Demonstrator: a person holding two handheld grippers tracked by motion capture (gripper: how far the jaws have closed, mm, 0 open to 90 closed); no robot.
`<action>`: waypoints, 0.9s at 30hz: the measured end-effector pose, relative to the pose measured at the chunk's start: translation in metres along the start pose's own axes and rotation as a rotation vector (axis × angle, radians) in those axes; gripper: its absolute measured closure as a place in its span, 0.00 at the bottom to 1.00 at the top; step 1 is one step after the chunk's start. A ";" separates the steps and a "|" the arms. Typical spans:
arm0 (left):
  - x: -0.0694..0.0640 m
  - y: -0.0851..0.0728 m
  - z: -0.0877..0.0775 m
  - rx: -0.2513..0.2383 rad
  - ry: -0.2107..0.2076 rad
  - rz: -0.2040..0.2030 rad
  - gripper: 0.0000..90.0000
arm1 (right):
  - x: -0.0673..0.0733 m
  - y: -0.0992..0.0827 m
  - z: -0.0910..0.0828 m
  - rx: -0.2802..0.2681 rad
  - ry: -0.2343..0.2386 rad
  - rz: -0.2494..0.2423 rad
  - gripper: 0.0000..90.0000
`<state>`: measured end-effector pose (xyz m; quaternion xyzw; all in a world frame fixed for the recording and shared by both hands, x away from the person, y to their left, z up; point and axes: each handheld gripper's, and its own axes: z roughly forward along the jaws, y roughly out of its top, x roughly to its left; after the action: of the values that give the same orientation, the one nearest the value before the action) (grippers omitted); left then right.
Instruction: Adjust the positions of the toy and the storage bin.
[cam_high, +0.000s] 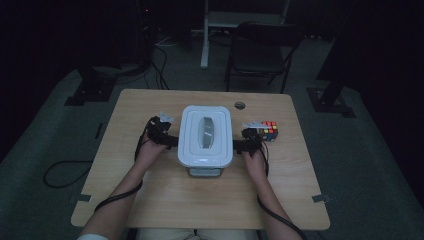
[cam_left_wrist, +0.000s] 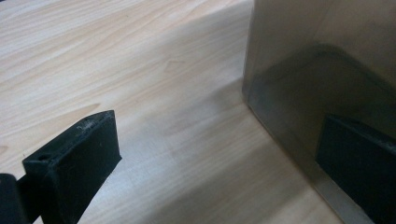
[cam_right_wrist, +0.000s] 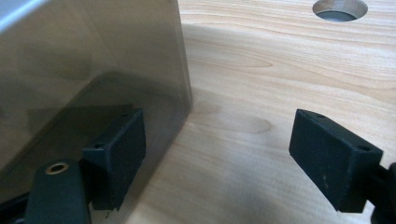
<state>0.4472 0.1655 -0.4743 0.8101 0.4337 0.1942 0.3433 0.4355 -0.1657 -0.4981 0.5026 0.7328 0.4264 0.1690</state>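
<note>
— Forearms come in from the near edge of the table (cam_high: 150, 210), one on each side, and both hands are planted against the white container (cam_high: 205, 136) in the middle of the board.

— Which way does that box run?

— Long axis goes near to far, straight away from the person. It sits upright, lid up, roughly centred left to right on the wooden top.

— And its look?

— White, rounded corners, a stepped lid with a greyish oval handle set along the same near-to-far line. A small tab or latch sticks out at its near end. Up close the side wall looks smooth, grey and slightly see-through.

— Left side first.

— Left gripper (cam_high: 169, 140) comes in level from the left, wrist straight, pointing at the box's left wall. In the left gripper view its jaws stand wide apart: one out over bare wood, the other seen dimly against or behind the wall. Whether that one touches it, I cannot tell.

— Right?

— Mirror image. Right gripper (cam_high: 240, 145) points inward at the right wall, hand low on the table. In the right gripper view the jaws are spread too, one tight beside the wall, one over open wood, nothing pinched between them.

— Anything else out there?

— Puzzle cube (cam_high: 269, 131) just right of the right hand, and a round hole (cam_high: 240, 105) in the far part of the tabletop.
</note>
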 end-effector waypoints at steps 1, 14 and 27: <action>0.000 0.000 0.000 0.000 0.000 0.000 0.01 | 0.000 -0.002 -0.002 -0.005 0.004 0.006 0.21; -0.034 -0.019 -0.020 0.009 -0.041 0.040 0.01 | 0.005 -0.029 -0.036 -0.002 0.005 0.014 0.21; -0.056 -0.031 -0.034 0.010 -0.070 0.083 0.01 | 0.007 -0.050 -0.061 -0.004 0.031 0.027 0.21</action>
<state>0.3777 0.1436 -0.4743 0.8354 0.3882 0.1779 0.3460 0.3619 -0.1939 -0.5016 0.5055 0.7277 0.4377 0.1530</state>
